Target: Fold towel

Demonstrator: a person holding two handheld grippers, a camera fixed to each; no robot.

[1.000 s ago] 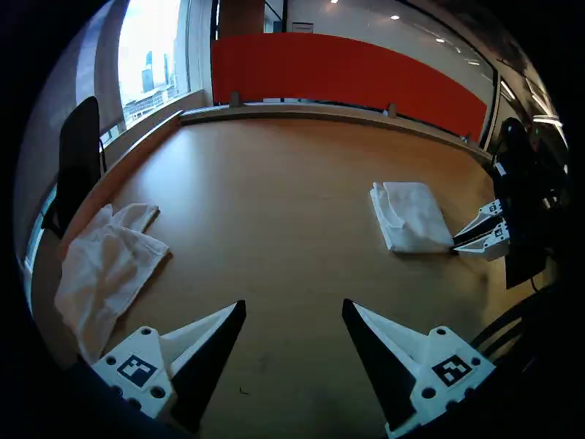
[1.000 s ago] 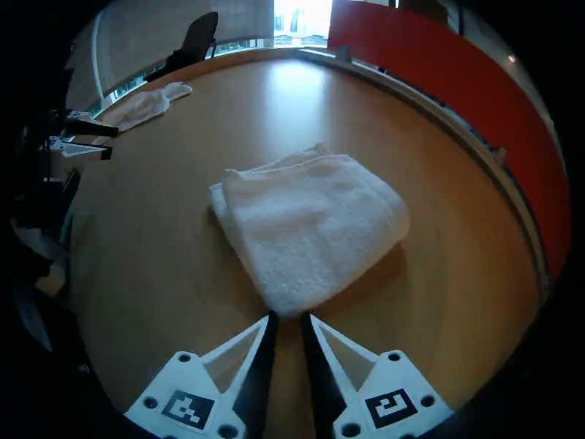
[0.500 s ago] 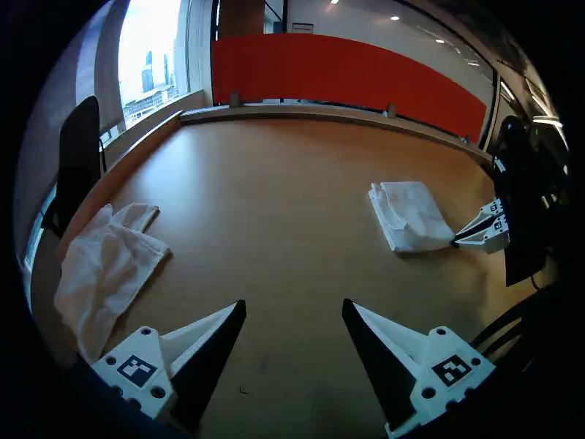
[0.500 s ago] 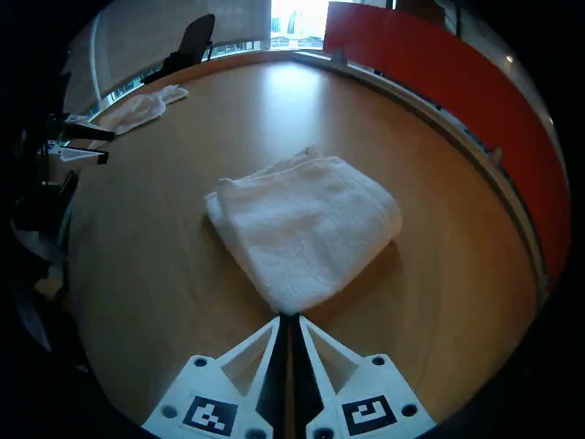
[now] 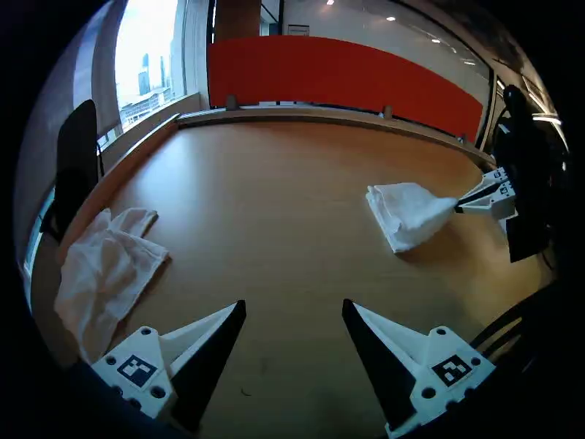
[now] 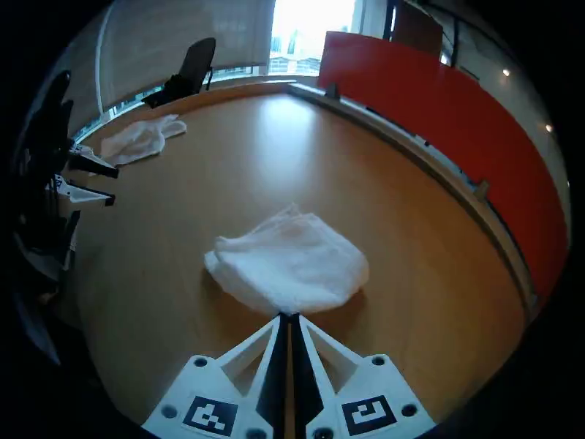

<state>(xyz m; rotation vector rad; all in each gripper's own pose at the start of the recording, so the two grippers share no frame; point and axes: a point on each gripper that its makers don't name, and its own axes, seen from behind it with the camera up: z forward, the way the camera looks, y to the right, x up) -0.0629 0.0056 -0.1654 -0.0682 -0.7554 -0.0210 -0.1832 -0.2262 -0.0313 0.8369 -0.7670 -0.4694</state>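
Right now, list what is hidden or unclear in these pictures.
- Right gripper view: the folded towel corner, pinched inside the right gripper.
- Left gripper view: the loose towel near end, behind a finger of the left gripper.
- Both views: the folded towel's underside.

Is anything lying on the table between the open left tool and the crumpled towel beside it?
Nothing visible. Only bare table lies between the left tool and the crumpled towel; the folded towel is far off on the other side.

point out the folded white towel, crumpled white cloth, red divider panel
folded white towel (image 6: pixel 292 260), right gripper view, top face
crumpled white cloth (image 5: pixel 102 271), left gripper view, middle
red divider panel (image 5: pixel 329 73), left gripper view, flat face
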